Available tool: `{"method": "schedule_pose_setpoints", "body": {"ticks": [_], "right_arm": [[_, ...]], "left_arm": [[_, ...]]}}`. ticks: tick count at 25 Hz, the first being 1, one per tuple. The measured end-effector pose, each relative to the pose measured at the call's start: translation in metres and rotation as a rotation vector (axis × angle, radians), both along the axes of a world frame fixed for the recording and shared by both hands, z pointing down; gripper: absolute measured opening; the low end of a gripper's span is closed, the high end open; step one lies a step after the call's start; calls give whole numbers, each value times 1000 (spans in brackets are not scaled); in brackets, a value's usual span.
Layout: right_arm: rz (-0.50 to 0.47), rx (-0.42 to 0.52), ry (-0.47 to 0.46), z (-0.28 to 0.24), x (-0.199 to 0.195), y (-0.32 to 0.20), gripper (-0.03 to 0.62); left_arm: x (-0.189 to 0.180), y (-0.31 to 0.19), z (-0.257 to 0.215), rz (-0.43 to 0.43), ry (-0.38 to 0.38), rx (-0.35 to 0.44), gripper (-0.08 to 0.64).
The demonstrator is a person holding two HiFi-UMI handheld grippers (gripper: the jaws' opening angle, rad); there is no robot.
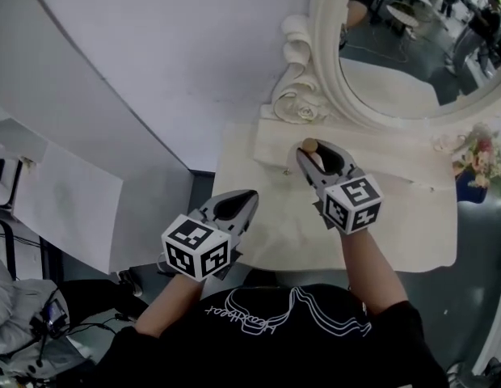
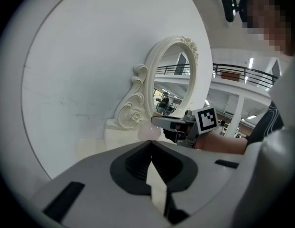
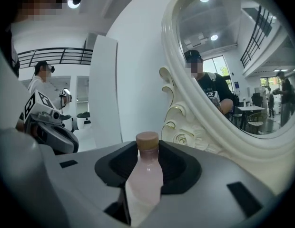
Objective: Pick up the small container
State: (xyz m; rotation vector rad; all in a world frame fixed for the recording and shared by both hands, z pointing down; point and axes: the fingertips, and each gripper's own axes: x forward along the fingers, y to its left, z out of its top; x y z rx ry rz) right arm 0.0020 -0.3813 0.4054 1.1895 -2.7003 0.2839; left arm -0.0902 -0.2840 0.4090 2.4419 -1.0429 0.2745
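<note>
Black shirt (image 1: 275, 322) has a white script print, not legible from this angle. Both forearms are bare and stretched forward over the desk (image 1: 396, 241). Marker cube (image 1: 195, 249) on each gripper shows black-and-white square codes, no words. Left gripper (image 1: 249, 194) is low at the desk's front-left edge, jaws closed tip to tip with nothing between them. Right gripper (image 1: 319, 150) reaches further in, jaws clamped on the small container (image 3: 147, 170), a pale pink bottle with a tan cap and no readable label, cap end toward the mirror (image 1: 327, 71). The white, ornately carved mirror frame stands at the back of the desk. Flowers (image 1: 483, 156) sit far right.
</note>
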Motion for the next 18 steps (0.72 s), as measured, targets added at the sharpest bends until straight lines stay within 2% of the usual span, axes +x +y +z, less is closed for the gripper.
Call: {"method": "schedule_pose_setpoints", "body": {"ticks": [18], "right_arm": [[-32, 16, -42, -36, 63, 161, 143]], "left_arm": [[70, 85, -23, 89, 8, 79, 5]]}}
